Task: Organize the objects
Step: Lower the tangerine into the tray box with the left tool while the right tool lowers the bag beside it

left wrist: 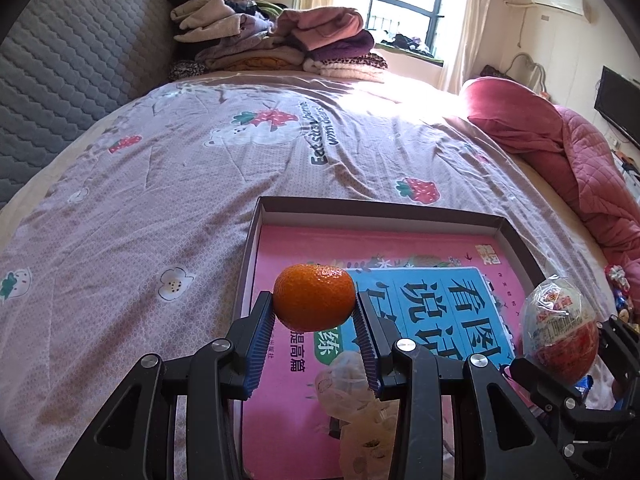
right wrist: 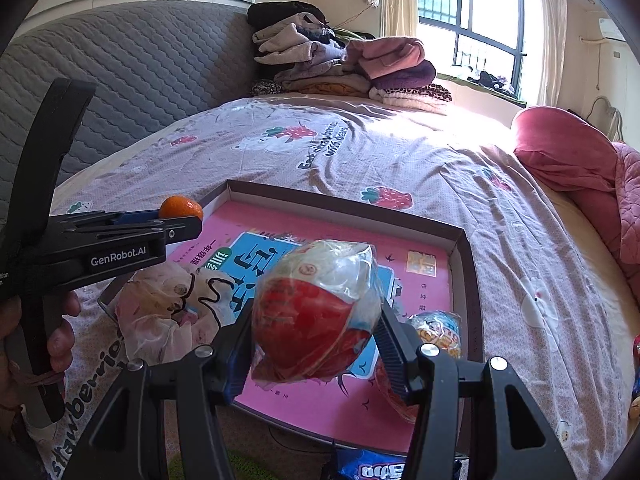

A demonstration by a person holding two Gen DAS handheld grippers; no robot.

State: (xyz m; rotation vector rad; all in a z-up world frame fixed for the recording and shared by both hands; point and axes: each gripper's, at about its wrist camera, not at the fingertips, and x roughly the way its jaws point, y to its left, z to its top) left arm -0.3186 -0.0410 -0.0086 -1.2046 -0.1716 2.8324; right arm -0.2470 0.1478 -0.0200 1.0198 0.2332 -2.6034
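My left gripper [left wrist: 315, 312] is shut on an orange mandarin [left wrist: 314, 297] and holds it above the near left part of a shallow dark-rimmed box [left wrist: 516, 236] with a pink book [left wrist: 420, 280] lying inside. My right gripper [right wrist: 316, 344] is shut on a red and white plastic-wrapped egg-shaped snack [right wrist: 316, 312], held above the box [right wrist: 464, 256]. The egg snack [left wrist: 560, 332] also shows at the right of the left wrist view. The left gripper with the mandarin [right wrist: 181, 208] shows at the left of the right wrist view.
A crumpled pale plastic bag [right wrist: 160, 312] lies at the box's near left corner. A small blue and yellow snack packet [right wrist: 438, 330] sits in the box by its right wall. A blue wrapper [right wrist: 372, 468] lies near the front. Folded clothes [left wrist: 280, 36] and a pink quilt [left wrist: 560, 148] lie on the bed.
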